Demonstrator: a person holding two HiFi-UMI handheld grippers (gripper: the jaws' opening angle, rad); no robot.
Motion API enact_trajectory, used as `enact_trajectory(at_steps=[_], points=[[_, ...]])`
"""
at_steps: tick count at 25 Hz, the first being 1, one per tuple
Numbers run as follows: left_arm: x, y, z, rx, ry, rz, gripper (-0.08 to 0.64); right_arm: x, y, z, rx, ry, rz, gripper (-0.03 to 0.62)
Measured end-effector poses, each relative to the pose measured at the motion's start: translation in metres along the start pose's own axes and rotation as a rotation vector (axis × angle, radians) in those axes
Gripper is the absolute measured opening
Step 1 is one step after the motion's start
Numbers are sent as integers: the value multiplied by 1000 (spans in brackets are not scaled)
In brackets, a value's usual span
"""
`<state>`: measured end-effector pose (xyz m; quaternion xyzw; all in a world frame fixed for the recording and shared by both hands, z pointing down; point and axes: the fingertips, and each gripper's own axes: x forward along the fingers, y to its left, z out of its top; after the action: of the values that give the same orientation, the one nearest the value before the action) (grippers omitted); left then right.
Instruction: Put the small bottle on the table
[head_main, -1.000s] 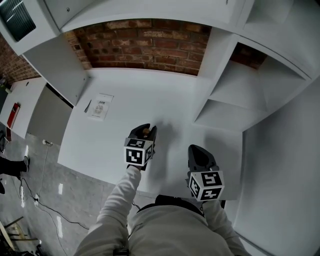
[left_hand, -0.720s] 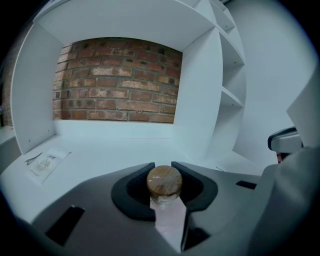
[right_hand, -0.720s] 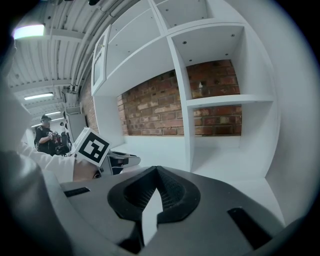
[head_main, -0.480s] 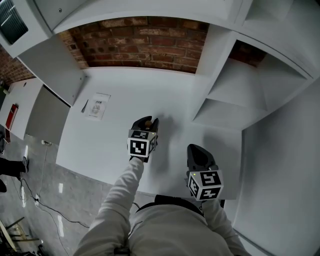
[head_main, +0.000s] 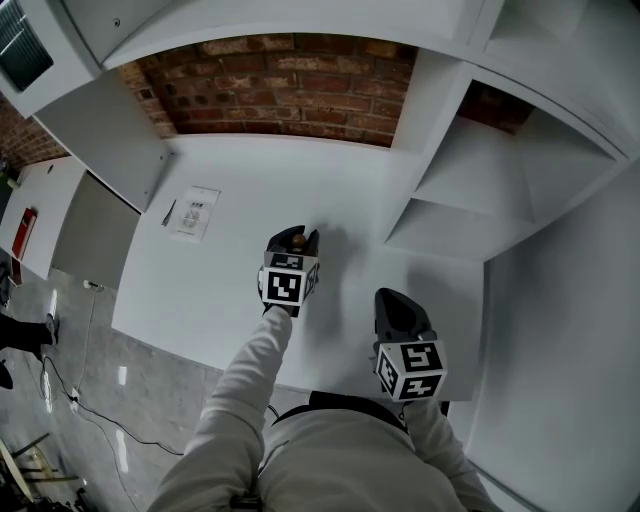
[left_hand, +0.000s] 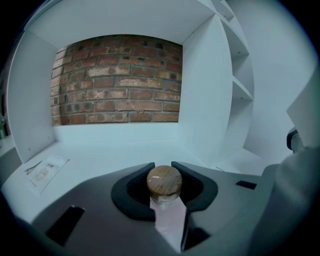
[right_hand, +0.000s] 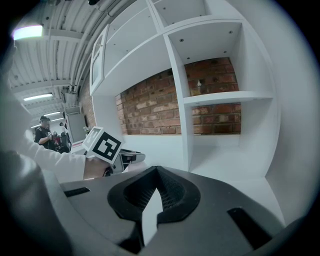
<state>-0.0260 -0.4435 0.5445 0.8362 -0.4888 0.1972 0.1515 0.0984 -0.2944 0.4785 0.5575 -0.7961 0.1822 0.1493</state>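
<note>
Small bottle (left_hand: 164, 181): cork-topped, upright, long axis vertical. Clamped between the fingers (left_hand: 131, 195) of the left gripper (head_main: 296, 237), over the mid worktop (head_main: 220, 285); base contact apparently not yet made, view unclear. Right gripper (right_hand: 154, 174): fingers together, empty, standing well aside.

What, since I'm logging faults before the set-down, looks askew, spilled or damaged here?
Nothing stands out: the small bottle is held corked by the left gripper, nothing has spilled, and the leaflet lies flat on the table.
</note>
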Motion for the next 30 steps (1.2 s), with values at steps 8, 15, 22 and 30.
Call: enact_trajectory(at_steps=[8, 15, 22, 30], points=[[15, 1, -1, 33, 14, 9, 115, 1, -4, -3, 12, 7, 0, 28], [19, 0, 1, 58, 20, 19, 124, 2, -10, -3, 17, 7, -7, 28], [26, -1, -7, 50, 12, 22, 132, 3, -10, -5, 12, 14, 4, 28], [6, 1, 16, 79, -46, 30, 152, 3, -8, -3, 6, 11, 8, 28]])
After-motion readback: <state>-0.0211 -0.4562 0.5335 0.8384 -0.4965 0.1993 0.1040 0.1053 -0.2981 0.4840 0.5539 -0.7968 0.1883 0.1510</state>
